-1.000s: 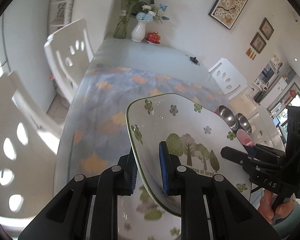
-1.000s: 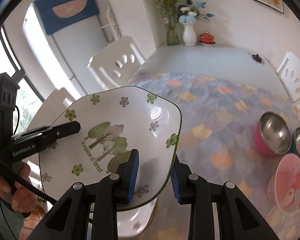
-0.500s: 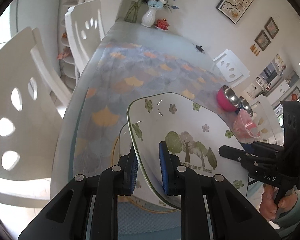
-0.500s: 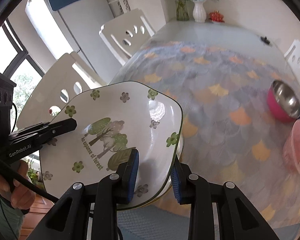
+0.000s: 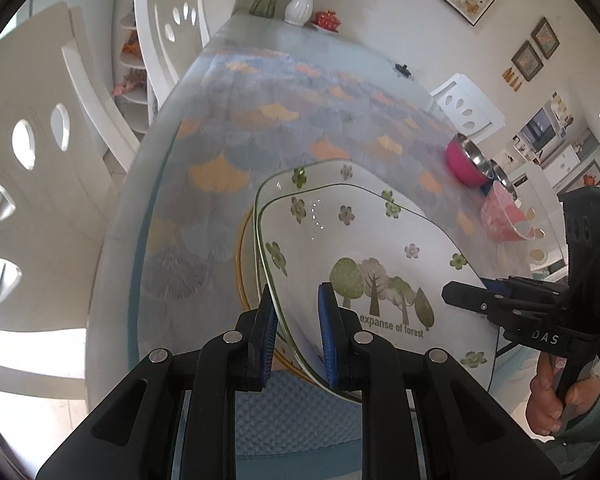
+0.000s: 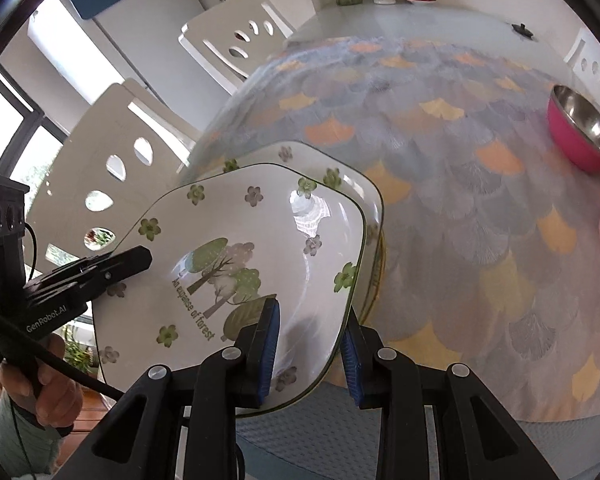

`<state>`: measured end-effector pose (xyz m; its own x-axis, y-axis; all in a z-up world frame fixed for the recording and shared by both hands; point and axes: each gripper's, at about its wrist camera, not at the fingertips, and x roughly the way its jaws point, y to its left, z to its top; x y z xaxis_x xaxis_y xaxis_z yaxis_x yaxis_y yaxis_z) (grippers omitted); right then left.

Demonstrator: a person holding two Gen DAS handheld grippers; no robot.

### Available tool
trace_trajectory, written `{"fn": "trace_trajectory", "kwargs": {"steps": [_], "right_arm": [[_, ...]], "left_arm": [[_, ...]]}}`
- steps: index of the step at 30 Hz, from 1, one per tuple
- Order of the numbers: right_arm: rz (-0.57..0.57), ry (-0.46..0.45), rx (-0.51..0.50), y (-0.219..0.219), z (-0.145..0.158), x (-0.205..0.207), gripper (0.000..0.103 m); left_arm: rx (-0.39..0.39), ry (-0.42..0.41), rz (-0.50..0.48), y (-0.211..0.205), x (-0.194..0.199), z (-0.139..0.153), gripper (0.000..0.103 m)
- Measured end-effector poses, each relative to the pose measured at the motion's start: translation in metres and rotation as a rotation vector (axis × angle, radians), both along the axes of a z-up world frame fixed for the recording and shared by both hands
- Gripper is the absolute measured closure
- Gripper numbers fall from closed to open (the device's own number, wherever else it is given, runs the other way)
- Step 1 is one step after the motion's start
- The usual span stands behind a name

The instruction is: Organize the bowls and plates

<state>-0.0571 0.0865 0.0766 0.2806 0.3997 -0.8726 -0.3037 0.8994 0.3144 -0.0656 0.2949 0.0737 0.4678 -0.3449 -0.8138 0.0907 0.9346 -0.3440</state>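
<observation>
A white squarish plate (image 5: 360, 248) with green rim, flowers and a tree picture is held between both grippers above the table's near edge. My left gripper (image 5: 296, 320) is shut on its left rim. My right gripper (image 6: 310, 332) is shut on its right rim; the plate also shows in the right wrist view (image 6: 236, 248). Just beneath it lies a second matching plate (image 5: 300, 174), and under that a plate with a yellow rim (image 5: 242, 264). A pink steel bowl (image 6: 580, 132) and a pink patterned bowl (image 5: 504, 212) stand at the right.
The table (image 6: 440, 160) has a leaf-patterned cloth. White chairs (image 5: 40, 160) stand along its left side and another (image 5: 466, 108) at the far right. A white vase with flowers (image 5: 300, 4) and a red lidded cup (image 5: 327, 20) sit at the far end.
Both grippers have carried the plate back toward the near table edge and lowered it over the stacked plates, which now show under it.
</observation>
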Motion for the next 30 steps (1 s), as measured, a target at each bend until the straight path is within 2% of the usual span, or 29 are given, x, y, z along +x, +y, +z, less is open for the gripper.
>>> {"fn": "trace_trajectory", "kwargs": {"steps": [7,15,21,30], "right_arm": [[-0.023,0.002,-0.033,-0.001,-0.003,-0.002,0.074],[-0.072,0.029,-0.031,-0.007,-0.004,0.0,0.074],[-0.079,-0.026,-0.025,-0.005,0.018,-0.001,0.074],[-0.01,-0.056,-0.02,0.004,0.039,-0.02,0.074]], "left_arm": [[-0.011,0.01,-0.012,0.0,0.003,-0.007,0.087],[0.021,0.023,-0.032,0.0,0.005,-0.005,0.087],[0.015,0.012,-0.007,0.014,0.003,0.004,0.087],[0.023,-0.014,0.035,0.015,-0.005,0.021,0.087]]}}
